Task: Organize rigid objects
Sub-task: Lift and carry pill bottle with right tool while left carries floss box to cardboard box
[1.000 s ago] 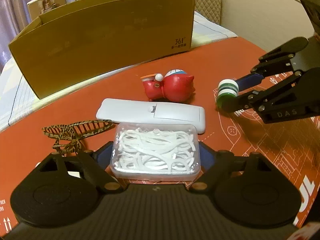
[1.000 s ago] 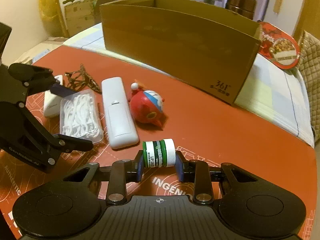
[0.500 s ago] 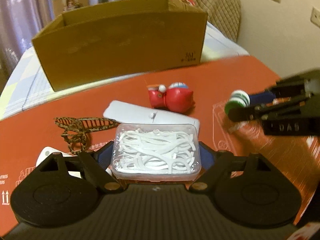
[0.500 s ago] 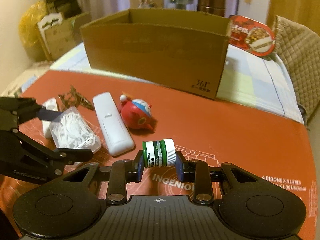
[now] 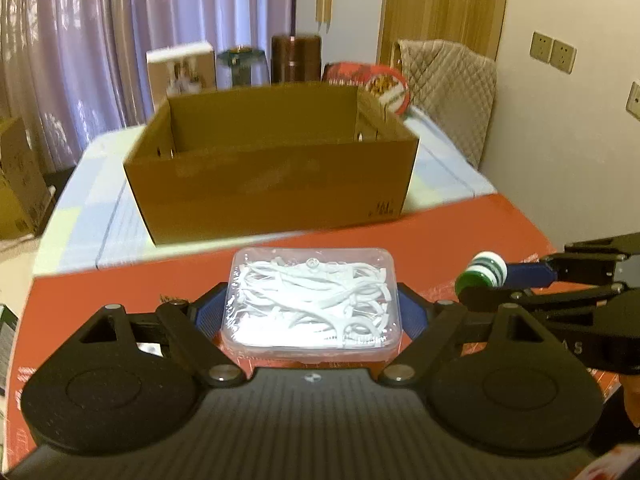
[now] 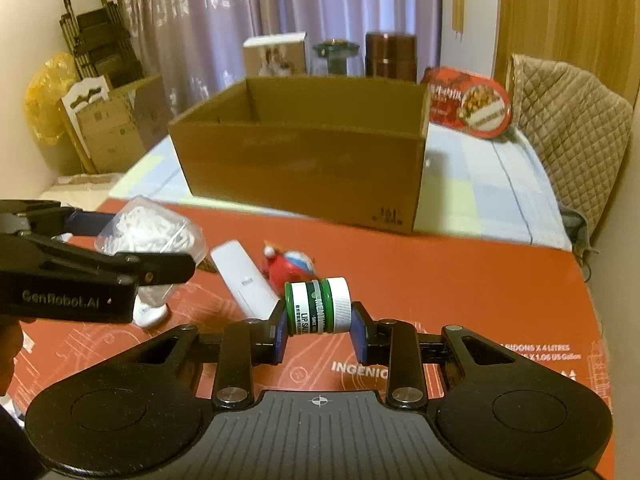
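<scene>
My left gripper (image 5: 310,308) is shut on a clear plastic box of white floss picks (image 5: 310,298) and holds it above the red mat, facing the open cardboard box (image 5: 272,160). My right gripper (image 6: 318,320) is shut on a small green and white lip balm jar (image 6: 318,306), also lifted. In the right wrist view the floss box (image 6: 148,230) shows at the left in the left gripper (image 6: 132,252), and the cardboard box (image 6: 300,160) stands behind. A white remote (image 6: 244,284) and a red toy figure (image 6: 290,268) lie on the mat.
The red mat (image 6: 460,280) covers the near table; a pale checked cloth (image 6: 480,184) lies under the cardboard box. A round red tin (image 6: 468,104), a brown canister (image 6: 390,54) and a quilted chair (image 6: 572,128) stand behind. The right gripper shows at the right in the left wrist view (image 5: 520,280).
Both grippers have risen from the mat with their objects and moved toward the cardboard box; its open inside now shows. The remote and toy have dropped out of the left wrist view.
</scene>
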`<state>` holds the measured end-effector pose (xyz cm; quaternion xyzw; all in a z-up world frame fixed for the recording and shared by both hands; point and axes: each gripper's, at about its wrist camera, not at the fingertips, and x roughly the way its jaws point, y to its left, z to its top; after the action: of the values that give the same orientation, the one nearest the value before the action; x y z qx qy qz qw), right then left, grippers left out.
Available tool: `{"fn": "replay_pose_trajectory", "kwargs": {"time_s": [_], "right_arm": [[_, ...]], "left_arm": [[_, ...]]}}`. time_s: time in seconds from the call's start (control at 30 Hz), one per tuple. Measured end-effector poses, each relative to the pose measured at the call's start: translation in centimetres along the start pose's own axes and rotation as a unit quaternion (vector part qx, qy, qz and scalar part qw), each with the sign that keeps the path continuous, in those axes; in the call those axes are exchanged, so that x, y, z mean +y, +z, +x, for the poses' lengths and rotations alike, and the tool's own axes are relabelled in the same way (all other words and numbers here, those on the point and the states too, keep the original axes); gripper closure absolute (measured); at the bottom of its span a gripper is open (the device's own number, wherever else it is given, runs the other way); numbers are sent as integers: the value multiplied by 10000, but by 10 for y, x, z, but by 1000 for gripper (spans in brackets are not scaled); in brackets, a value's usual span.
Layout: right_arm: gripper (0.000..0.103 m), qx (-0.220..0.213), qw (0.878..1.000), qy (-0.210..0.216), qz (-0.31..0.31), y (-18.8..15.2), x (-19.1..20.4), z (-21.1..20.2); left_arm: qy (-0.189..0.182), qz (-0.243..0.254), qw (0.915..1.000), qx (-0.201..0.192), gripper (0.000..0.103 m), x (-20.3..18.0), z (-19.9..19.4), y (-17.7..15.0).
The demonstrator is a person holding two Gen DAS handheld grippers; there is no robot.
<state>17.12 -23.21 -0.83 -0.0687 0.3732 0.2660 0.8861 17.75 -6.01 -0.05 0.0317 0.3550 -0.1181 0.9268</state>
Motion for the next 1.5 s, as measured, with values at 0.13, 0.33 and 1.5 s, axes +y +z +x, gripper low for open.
{"fn": "replay_pose_trajectory", "kwargs": {"time_s": [0.13,0.33,1.5], "right_arm": [[74,-47,10000,-61,-22,9,6,-12],[74,26,9999,-158,-40,17,5,-17],[74,-163,9992,-148,-325,176,-40,49]], "left_arm": [[9,52,10000,-46,21,2,-10,10],[57,57,10000,-42,21,8,-13,21],[255,264,9990,-262,21,59,61,170]]}}
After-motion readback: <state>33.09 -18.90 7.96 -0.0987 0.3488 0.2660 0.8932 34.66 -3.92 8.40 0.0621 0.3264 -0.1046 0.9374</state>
